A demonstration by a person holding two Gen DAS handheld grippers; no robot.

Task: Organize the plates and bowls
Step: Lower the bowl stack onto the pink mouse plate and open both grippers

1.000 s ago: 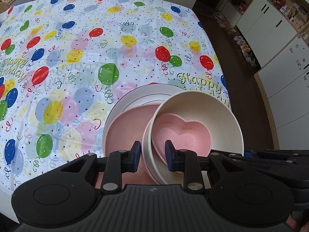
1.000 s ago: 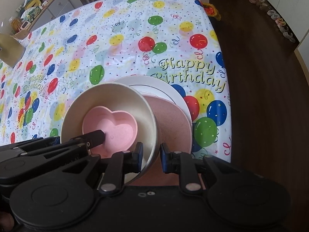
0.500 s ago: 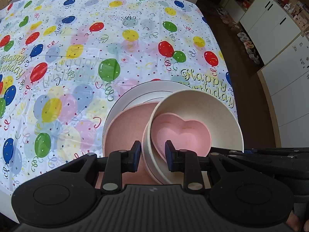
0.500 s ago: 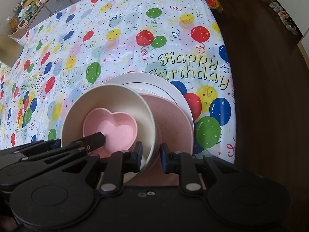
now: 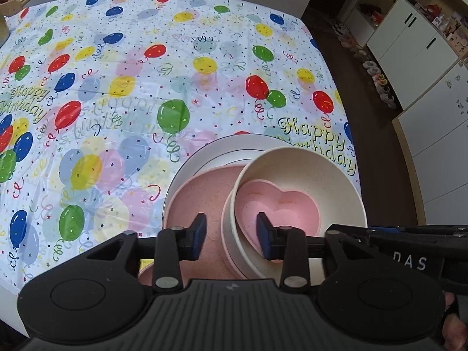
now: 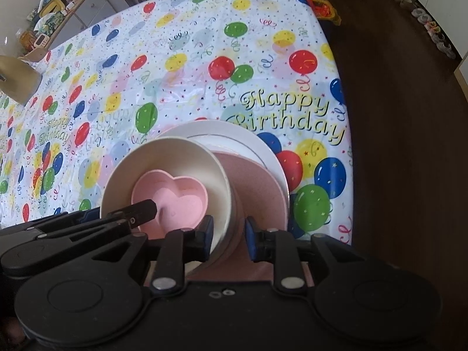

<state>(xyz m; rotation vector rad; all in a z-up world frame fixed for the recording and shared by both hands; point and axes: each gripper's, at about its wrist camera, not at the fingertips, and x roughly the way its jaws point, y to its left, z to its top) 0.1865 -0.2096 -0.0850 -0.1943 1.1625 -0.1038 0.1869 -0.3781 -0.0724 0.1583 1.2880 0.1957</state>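
Left gripper (image 5: pixel 231 235) let go of the stacked bowls

Its fingers had just spread clear of the cream bowl (image 5: pixel 301 187) and heart bowl (image 5: pixel 280 207) on near-right plates; right gripper (image 6: pixel 226 232) fingers straddled the cream rim, contact unclear. Tablecloth (image 5: pixel 122 87) read "Happy Birthday".

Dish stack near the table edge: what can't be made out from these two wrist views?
- Near rims of the pink plate and white plate: hidden by the black housing low in both views.
- Right gripper on the cream bowl: the wall stands between its jaws, but pad contact is unclear in the right wrist view.
- Pinkish band outside the cream bowl: a second bowl or not, too little shows in the left wrist view.
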